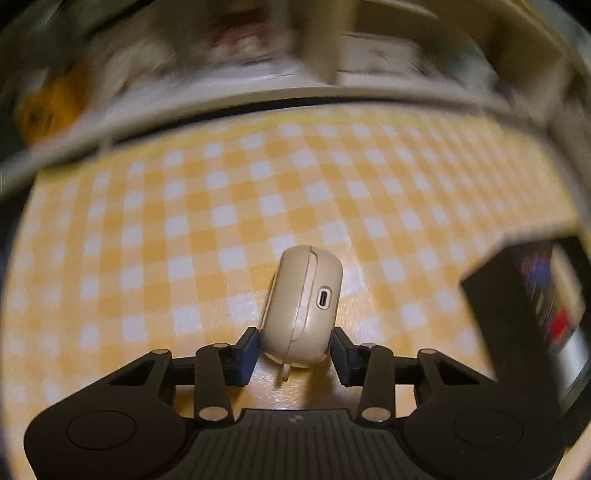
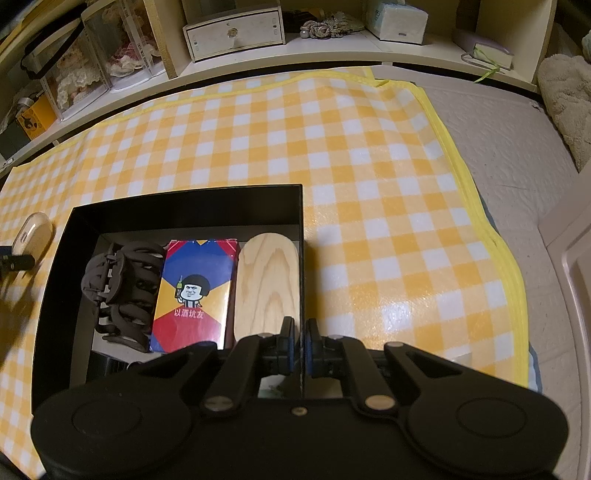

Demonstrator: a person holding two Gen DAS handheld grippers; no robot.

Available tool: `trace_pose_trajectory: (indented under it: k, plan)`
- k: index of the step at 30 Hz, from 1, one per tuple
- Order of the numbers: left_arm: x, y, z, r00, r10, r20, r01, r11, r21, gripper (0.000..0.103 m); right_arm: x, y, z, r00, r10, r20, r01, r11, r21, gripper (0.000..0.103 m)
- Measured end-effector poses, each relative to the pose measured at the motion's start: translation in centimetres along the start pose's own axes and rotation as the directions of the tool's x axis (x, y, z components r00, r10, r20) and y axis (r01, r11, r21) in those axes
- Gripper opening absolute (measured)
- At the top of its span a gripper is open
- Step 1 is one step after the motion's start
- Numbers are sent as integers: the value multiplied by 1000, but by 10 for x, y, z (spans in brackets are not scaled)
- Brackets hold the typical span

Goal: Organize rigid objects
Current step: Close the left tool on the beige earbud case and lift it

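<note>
My left gripper (image 1: 293, 347) is shut on a cream earbud case (image 1: 303, 306), held on edge over the yellow checked mat (image 1: 221, 206), charging port facing me. The case also shows at the left edge of the right wrist view (image 2: 33, 234). My right gripper (image 2: 300, 339) is shut on the right wall of a black box (image 2: 301, 258). Inside the box lie a brown hair claw (image 2: 122, 288), a red and blue card pack (image 2: 194, 291) and an oval wooden piece (image 2: 266, 284).
The black box appears at the right of the left wrist view (image 1: 524, 306). Shelves behind the mat hold a white drawer unit (image 2: 234, 33), clear doll cases (image 2: 92, 62), a tissue box (image 2: 397, 18) and a book (image 2: 493, 55). A quilted surface (image 2: 517, 166) lies right of the mat.
</note>
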State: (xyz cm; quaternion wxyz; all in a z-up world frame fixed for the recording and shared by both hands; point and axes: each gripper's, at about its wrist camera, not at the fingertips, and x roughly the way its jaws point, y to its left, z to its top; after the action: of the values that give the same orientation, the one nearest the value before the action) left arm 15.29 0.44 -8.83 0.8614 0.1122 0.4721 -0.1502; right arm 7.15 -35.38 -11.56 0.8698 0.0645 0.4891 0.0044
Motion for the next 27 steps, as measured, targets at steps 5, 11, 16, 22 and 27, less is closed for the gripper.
trace_pose_trajectory:
  k: [5,11,16,22,27]
  plan:
    - [-3,-41,-13,993,105,56,-117,942,316,43,0,-1,0,1000,-1,0,1,1000,-2,7]
    - [-1,-75,-49,965,186,183,-261,669,696,43,0,0,0,1000,0,0,0,1000,-1,7]
    - [-2,-90,-68,957,183,224,-287,506,814,46,0,0,0,1000,1,0,-1,1000,0,7]
    - [-27,-85,-58,995,27,98,-93,640,763,73,0,-1,0,1000,-1,-1,1,1000,-2,7]
    - [-40,-81,-53,993,-59,105,-27,738,674,72,-1,0,0,1000,-5,-2,5,1000,-6,7]
